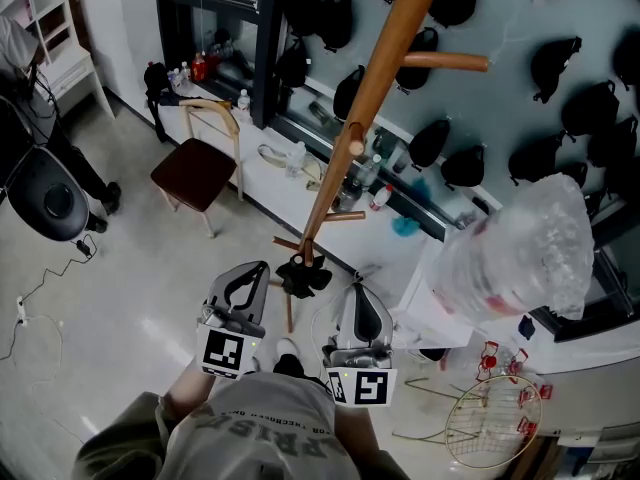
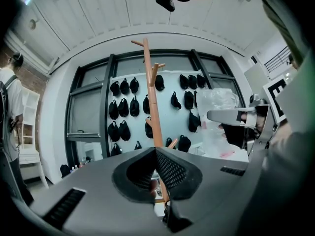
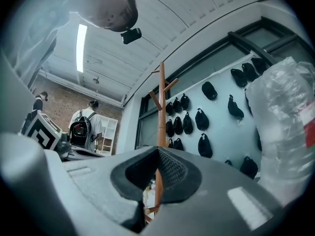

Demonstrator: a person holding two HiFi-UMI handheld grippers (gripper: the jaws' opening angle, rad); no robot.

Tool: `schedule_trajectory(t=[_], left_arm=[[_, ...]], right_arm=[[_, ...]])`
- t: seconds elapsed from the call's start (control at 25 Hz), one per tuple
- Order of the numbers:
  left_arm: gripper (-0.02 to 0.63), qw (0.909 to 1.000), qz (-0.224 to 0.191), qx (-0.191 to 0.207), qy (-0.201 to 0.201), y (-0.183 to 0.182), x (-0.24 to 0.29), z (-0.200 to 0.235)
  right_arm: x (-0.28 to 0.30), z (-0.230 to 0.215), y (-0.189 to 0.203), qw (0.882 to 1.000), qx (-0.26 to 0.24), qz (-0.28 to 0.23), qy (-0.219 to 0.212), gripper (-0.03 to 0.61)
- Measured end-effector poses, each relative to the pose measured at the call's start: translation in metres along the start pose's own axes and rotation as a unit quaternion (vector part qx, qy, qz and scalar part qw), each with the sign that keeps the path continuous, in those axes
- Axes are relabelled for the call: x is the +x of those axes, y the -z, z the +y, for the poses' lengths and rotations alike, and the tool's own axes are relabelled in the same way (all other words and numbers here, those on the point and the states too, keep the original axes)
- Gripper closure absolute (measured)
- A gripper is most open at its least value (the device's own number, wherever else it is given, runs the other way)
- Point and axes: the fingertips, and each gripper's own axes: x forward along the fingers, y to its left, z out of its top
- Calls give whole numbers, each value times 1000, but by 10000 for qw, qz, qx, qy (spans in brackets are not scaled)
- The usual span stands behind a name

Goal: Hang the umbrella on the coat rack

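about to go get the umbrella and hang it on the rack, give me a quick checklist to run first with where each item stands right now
1. Is the left gripper open to grasp? Not ok: its jaws are shut with nothing between them.
2. Is the right gripper open to grasp? Not ok: its jaws are shut and it is empty too.
3. Is the umbrella located? Cannot tell: a black bundle lies at the rack's foot, too small to identify.
4. Is the coat rack standing upright? Ok: its pole looks vertical in both gripper views.
5. Is a peg free? Ok: the upper peg is bare.
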Motion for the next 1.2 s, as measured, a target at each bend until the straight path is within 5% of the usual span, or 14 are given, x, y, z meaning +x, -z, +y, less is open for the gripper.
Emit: schedule_trajectory(t=[1.2], left_arm=[[603, 9996, -148, -222, -11, -5, 2, 7]], right_arm=[[11, 5, -2, 9996, -292, 58, 13, 580]])
